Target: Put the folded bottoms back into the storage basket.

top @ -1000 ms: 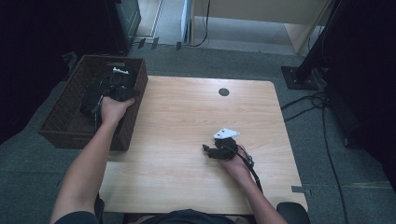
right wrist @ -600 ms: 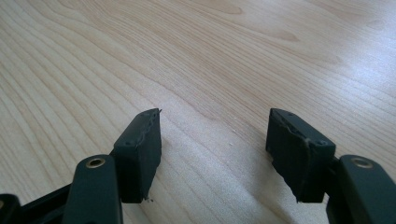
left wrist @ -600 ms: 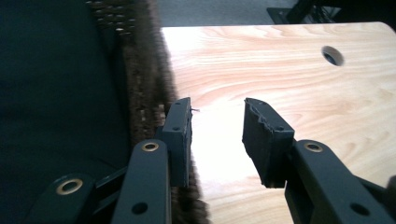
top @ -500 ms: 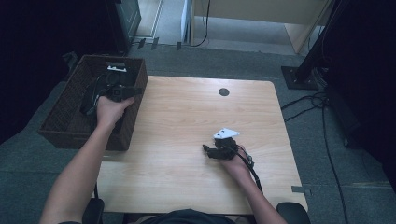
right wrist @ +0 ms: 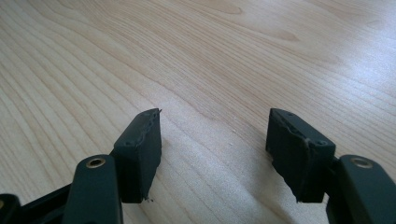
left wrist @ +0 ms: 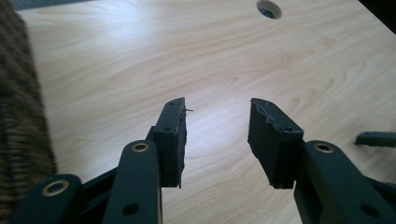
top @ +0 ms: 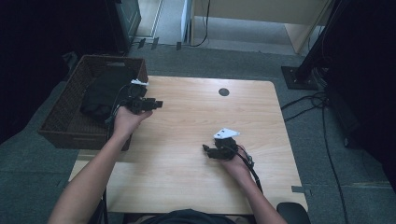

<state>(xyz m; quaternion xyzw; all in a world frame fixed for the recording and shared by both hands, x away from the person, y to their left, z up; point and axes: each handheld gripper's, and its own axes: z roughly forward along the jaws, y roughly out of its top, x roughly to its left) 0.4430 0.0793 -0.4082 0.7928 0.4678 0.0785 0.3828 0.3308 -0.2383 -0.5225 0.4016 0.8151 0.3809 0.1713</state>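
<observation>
**Dark garment lies in the basket, both grippers empty**

We see a black, crumpled garment (top: 100,95) lying in the brown wicker basket (top: 60,126) at the table's (top: 187,186) left edge. Our left gripper (top: 156,103) now sits over the wood just right of the basket; a second ago it was above the basket. Its jaws have just been opening, with nothing between them. Our right gripper (top: 205,149) rests unmoved, jaws parted and empty.

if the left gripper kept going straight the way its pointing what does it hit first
Probably nothing soon. The left gripper, jaws just opening with nothing between them, points across the bare wooden table. The round cable hole sits ahead, slightly to the right in its own view; the wicker basket lies off to the side.
</observation>
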